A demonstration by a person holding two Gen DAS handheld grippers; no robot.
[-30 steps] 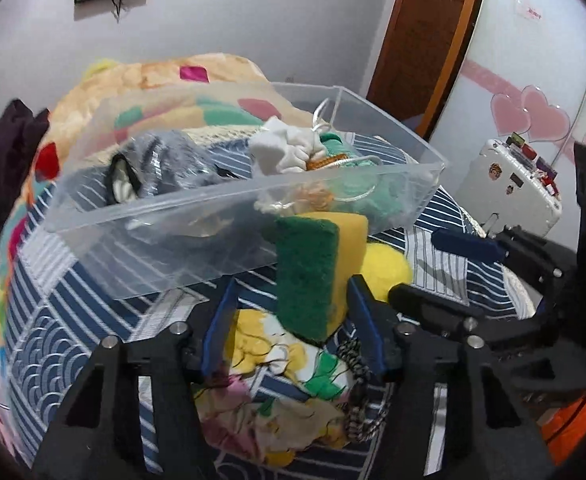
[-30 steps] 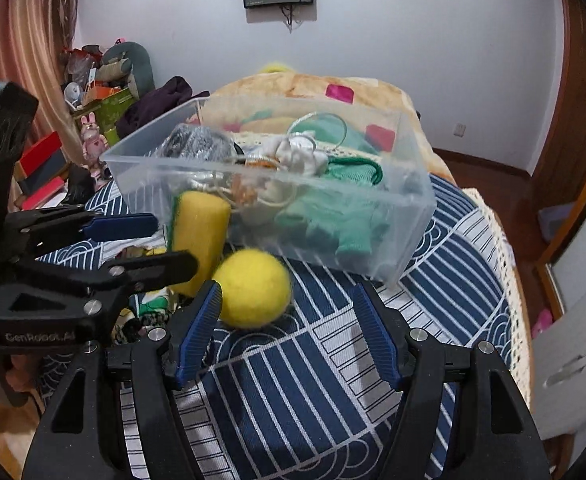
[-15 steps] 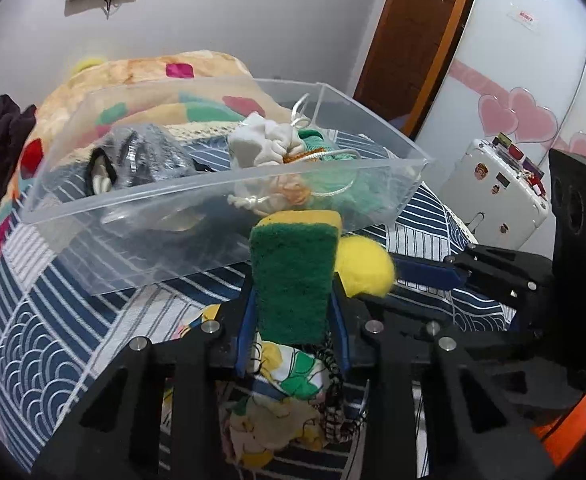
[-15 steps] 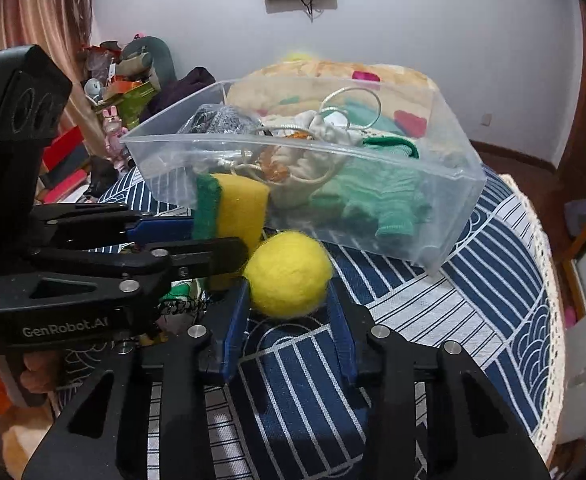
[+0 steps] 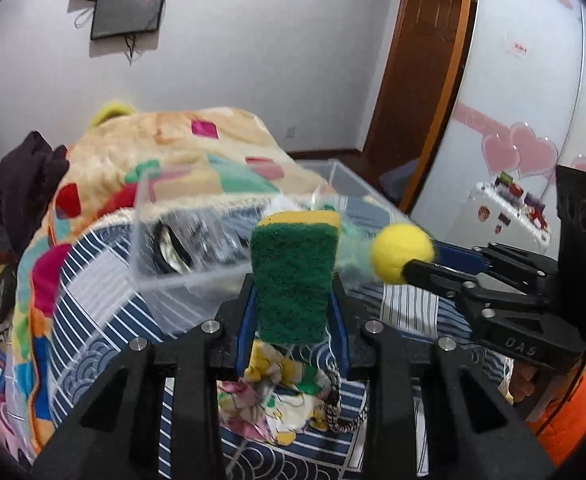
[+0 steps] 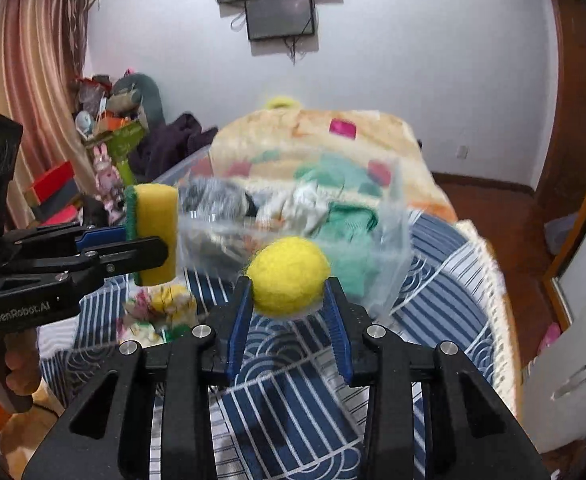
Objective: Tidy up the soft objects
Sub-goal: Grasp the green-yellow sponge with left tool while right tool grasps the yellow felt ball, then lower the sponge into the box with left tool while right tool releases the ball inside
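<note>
Green-faced sponge pinched in left fingers, yellow ball in right fingers, above bin rim.

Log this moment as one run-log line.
left gripper: shut on sponge | right gripper: shut on yellow ball | both lifted near clear bin

clear bin contents blurred; sponge base hidden

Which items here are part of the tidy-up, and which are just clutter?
Job: sponge in left gripper, yellow felt ball in right gripper, clear plastic bin, floral cloth.
Clutter: patchwork blanket, wall monitor, dark clothing.
</note>
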